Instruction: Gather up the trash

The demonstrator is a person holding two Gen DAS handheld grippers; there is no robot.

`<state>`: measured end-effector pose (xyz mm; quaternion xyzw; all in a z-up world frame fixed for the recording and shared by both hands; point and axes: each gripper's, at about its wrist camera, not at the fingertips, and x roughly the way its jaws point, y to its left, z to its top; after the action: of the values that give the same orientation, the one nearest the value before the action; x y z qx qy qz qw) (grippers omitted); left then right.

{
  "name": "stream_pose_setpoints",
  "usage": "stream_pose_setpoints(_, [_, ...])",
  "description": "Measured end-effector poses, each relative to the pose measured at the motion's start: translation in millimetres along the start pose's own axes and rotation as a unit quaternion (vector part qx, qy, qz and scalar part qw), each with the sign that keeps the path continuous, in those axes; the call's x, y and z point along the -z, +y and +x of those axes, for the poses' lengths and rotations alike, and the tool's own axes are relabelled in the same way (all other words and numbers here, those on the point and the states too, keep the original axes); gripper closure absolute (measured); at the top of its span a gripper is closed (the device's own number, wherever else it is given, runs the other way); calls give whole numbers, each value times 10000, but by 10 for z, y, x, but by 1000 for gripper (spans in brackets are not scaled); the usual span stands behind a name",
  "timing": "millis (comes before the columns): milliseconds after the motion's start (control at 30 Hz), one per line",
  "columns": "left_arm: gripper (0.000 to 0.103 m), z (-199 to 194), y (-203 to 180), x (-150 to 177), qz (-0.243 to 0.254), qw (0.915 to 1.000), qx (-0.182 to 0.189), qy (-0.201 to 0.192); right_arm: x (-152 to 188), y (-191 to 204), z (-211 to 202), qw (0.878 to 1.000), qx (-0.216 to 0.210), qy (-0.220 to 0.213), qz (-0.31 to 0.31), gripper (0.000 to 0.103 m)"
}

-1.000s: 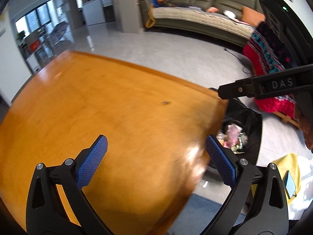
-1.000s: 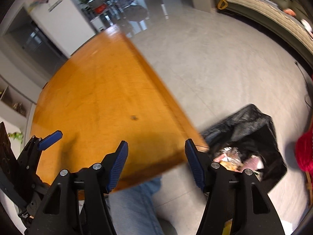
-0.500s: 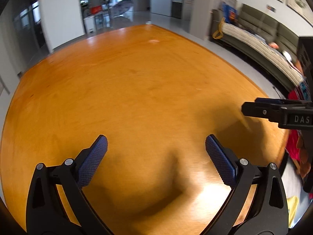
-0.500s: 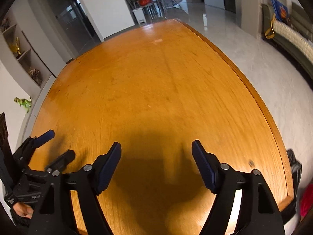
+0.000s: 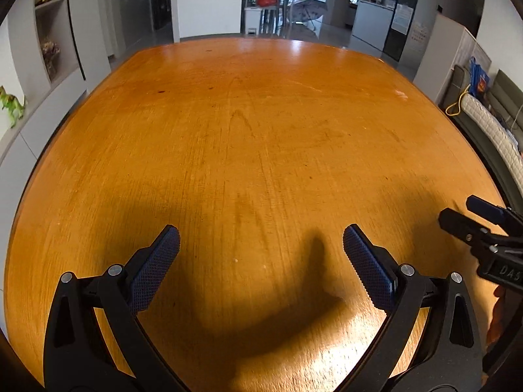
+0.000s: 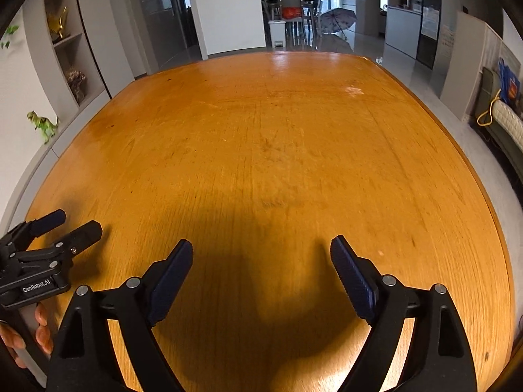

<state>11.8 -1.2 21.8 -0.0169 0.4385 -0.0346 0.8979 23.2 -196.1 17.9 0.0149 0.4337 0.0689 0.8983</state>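
Both wrist views look down on a bare orange wooden table [image 5: 261, 130] [image 6: 278, 147]. No trash shows on it, and no trash bag is in view. My left gripper [image 5: 261, 232] hovers open over the near part of the table with nothing between its blue pads. My right gripper [image 6: 261, 241] hangs beside it; its jaws are opening, wide apart and empty. Each gripper appears at the edge of the other's view: the right gripper [image 5: 461, 209] at the right edge, the left gripper [image 6: 76, 222] at the left edge with a hand [image 6: 39, 326] on its handle.
A grey shelf unit with a green toy dinosaur [image 5: 11, 106] [image 6: 44, 124] runs along the table's left side. A sofa [image 5: 490, 124] stands past the right edge. Chairs and an umbrella [image 6: 336, 19] stand beyond the far end.
Both views swung away from the black trash bag on the floor by the table corner and now face the length of the table. The right jaws have spread wider.
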Motion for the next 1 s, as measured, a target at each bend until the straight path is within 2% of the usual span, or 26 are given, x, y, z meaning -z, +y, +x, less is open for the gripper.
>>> stream_pose_setpoints(200, [6, 150, 6, -98, 21, 9996, -151, 247, -53, 45, 132, 9998, 175, 72, -27, 17])
stream_pose_setpoints(367, [6, 171, -58, -109, 194, 9987, -326, 325, -72, 54, 163, 9997, 210, 124, -41, 10])
stream_pose_setpoints(433, [6, 186, -19, -112, 188, 9988, -317, 328, -63, 85, 183, 9994, 271, 182, -98, 3])
stream_pose_setpoints(533, [6, 242, 101, -126, 196, 9988, -311, 329, -63, 102, 198, 9990, 348, 231, -126, 3])
stream_pose_setpoints(1000, [6, 271, 63, -128, 191, 9988, -312, 331, -57, 85, 219, 9990, 352, 232, -130, 2])
